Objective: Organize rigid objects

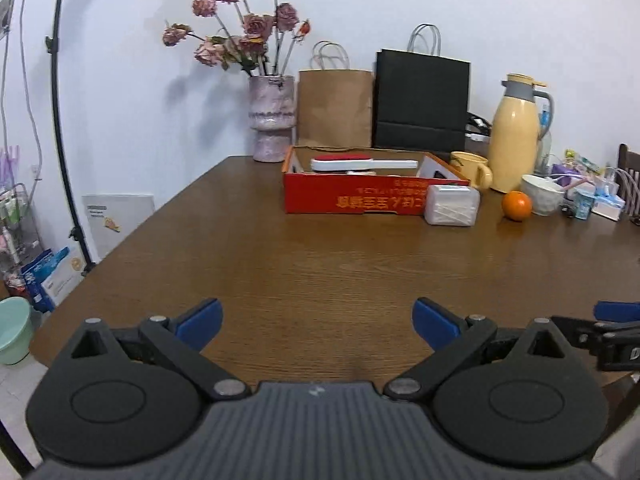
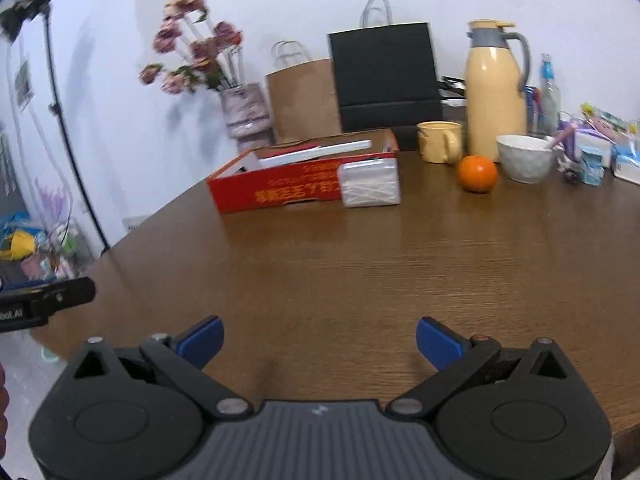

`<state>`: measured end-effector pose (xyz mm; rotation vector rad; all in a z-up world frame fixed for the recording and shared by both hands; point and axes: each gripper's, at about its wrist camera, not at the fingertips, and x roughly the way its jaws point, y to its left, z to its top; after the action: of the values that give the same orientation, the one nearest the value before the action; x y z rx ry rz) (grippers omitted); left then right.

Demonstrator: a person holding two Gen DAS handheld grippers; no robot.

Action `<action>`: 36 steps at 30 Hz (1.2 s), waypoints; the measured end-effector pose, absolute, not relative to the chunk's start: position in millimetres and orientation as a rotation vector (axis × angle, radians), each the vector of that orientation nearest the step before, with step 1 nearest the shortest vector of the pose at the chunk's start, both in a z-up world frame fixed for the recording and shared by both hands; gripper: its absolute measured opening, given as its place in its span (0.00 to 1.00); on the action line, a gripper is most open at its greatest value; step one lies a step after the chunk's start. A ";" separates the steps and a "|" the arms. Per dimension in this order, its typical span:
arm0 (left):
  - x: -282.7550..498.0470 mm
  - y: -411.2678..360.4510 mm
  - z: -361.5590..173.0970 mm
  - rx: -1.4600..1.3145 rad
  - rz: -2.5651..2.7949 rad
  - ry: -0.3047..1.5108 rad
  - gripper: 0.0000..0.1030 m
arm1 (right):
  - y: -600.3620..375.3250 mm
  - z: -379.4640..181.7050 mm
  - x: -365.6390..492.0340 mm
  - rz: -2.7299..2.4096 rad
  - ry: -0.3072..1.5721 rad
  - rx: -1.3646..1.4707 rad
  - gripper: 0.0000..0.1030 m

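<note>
Approach step, nothing grasped. Left gripper (image 1: 318, 326) fingers wide, empty; right gripper (image 2: 319, 344) fingers wide, empty. White plastic box (image 2: 370, 184) sat on bench (image 2: 360, 280), touching red box (image 2: 264, 190) front, well ahead. Next likely: reach forward, straddle white plastic box, lift into red box.

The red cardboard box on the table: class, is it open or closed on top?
Open. The red cardboard box has no lid, and a white brush shows inside.

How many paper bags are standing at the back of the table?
2: a brown paper bag beside the vase, and a black paper bag to its right, behind the red box. Nothing suggests another behind them.
</note>
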<state>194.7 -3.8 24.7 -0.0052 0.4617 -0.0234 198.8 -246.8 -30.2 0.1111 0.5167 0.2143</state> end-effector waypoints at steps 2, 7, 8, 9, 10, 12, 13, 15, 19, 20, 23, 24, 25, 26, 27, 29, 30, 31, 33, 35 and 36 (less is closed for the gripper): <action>198.7 -2.9 24.9 -0.014 -0.035 0.466 1.00 | -245.8 -29.2 200.3 0.196 0.515 0.100 1.00; 210.0 -1.3 19.6 -0.020 -0.032 0.496 1.00 | -248.9 -30.4 205.3 0.199 0.520 0.112 0.99; 213.1 -2.0 18.6 -0.019 -0.031 0.500 1.00 | -250.1 -31.1 208.0 0.197 0.525 0.114 0.99; 216.4 -3.2 17.9 -0.017 -0.032 0.504 1.00 | -251.3 -31.9 211.5 0.196 0.529 0.116 0.98; 220.7 -4.6 17.6 -0.016 -0.037 0.509 1.00 | -253.5 -32.6 215.2 0.196 0.532 0.123 0.97; 234.3 -8.1 18.3 -0.022 -0.056 0.522 1.00 | -259.5 -31.9 225.8 0.196 0.531 0.136 0.94; 242.1 -10.9 20.1 -0.025 -0.073 0.526 1.00 | -264.2 -29.8 234.0 0.197 0.527 0.143 0.90; 261.0 -18.3 26.3 -0.037 -0.119 0.510 1.00 | -273.8 -23.7 252.8 0.204 0.518 0.161 0.82; 329.4 -41.0 38.6 -0.024 -0.207 0.492 1.00 | -293.1 -5.8 315.9 0.203 0.483 0.165 0.66; 351.5 -47.0 41.2 -0.031 -0.224 0.505 0.99 | -298.3 -2.6 337.7 0.192 0.490 0.164 0.63; 412.6 -65.9 43.0 -0.053 -0.271 0.541 0.85 | -313.3 2.6 399.7 0.209 0.520 0.189 0.54; 436.4 -75.6 42.5 -0.040 -0.264 0.551 0.80 | -317.3 2.9 418.1 0.213 0.530 0.200 0.52; 454.7 -83.2 40.6 -0.029 -0.258 0.559 0.69 | -321.5 2.7 437.8 0.212 0.539 0.212 0.45; 471.8 -90.0 37.5 -0.021 -0.253 0.570 0.60 | -325.1 2.2 455.0 0.205 0.547 0.224 0.41; 489.6 -98.3 33.9 -0.016 -0.255 0.591 0.56 | -327.9 1.4 471.0 0.205 0.554 0.235 0.36; 515.9 -112.4 27.6 -0.031 -0.281 0.612 0.51 | -332.3 -0.8 493.4 0.214 0.560 0.257 0.33; 525.6 -119.4 25.1 -0.037 -0.292 0.613 0.50 | -333.2 -2.4 503.5 0.212 0.566 0.264 0.32; 533.6 -125.5 22.7 -0.036 -0.293 0.621 0.49 | -334.5 -5.3 513.2 0.213 0.573 0.274 0.30; 543.5 -133.2 17.8 -0.044 -0.294 0.628 0.48 | -335.6 -12.5 526.4 0.237 0.586 0.302 0.30; 550.7 -138.0 10.3 -0.066 -0.331 0.654 0.41 | -338.4 -17.7 531.9 0.276 0.586 0.360 0.29; 549.4 -138.1 7.1 -0.080 -0.346 0.635 0.39 | -338.1 -18.4 532.7 0.287 0.587 0.370 0.28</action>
<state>549.4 -138.1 7.1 -0.0797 0.6349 -0.3456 532.7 -338.1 -18.4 0.3702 0.5869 0.2873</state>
